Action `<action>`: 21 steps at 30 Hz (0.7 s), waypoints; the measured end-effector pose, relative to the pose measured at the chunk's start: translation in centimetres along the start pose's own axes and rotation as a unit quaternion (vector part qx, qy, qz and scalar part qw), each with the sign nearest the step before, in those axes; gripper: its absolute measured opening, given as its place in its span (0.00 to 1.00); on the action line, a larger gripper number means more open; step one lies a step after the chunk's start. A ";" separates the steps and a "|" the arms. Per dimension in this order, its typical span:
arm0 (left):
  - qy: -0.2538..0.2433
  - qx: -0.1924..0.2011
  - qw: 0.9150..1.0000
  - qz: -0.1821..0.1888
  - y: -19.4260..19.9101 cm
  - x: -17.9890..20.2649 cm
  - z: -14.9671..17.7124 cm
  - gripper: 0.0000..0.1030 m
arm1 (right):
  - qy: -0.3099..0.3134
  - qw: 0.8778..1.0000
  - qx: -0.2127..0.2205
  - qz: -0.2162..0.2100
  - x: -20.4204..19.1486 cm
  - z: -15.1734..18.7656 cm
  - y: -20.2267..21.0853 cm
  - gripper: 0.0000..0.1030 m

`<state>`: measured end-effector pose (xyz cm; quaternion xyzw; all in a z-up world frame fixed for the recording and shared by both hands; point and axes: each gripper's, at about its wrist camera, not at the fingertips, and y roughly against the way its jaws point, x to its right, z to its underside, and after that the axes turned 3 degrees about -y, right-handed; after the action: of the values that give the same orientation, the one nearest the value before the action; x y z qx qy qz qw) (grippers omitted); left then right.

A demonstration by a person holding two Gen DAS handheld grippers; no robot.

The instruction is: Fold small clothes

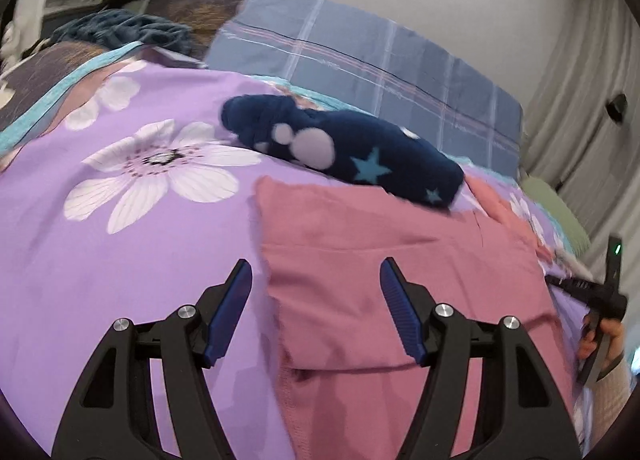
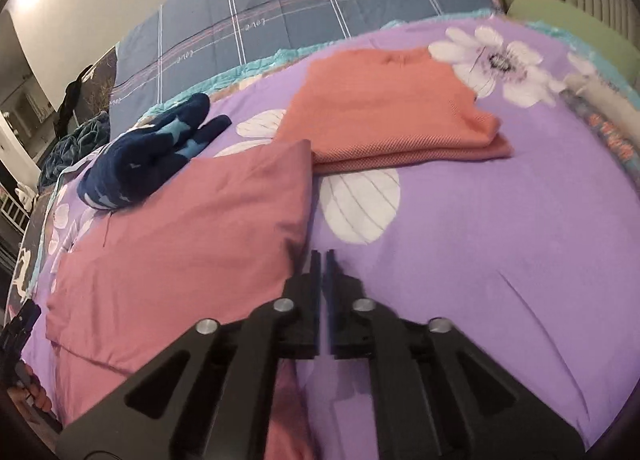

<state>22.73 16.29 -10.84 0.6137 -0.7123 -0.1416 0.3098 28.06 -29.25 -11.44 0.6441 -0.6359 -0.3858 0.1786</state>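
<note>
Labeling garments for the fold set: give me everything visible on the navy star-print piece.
The navy star-print piece is a small, soft, fleece-like garment, dark blue with light blue stars and pale round spots. It is unfolded, bunched into a long rumpled lump with two narrow parts sticking out at its far end. It lies on the purple floral bedspread, at the far edge of the pink garment and apparently overlapping it. Neither gripper touches it.

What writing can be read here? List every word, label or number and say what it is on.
"love": small repeated script along the stripes of the blue checked blanket, seen upside down; best reading.
Orange letters on the printed cloth at the right edge: too blurred to read.
Nothing else bears writing.
</note>
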 end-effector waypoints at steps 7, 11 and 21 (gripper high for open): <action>-0.126 -0.062 0.988 -0.072 -3.1 4.1 2.1 0.65 | 0.072 0.997 -0.027 0.004 -0.3 4.8 -0.8 0.14; -0.110 -0.070 0.988 -0.084 -3.1 3.2 2.0 0.65 | 0.033 0.999 -0.010 0.004 0.6 5.0 1.2 0.14; -0.124 -0.125 0.984 -0.035 2.1 3.1 6.0 0.65 | 0.041 0.999 -0.016 -0.027 0.9 11.2 5.9 0.33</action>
<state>17.25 12.70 -13.44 0.5725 -0.6998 -0.3154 0.2880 15.86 -27.97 -14.56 0.6737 -0.6036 -0.3740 0.2047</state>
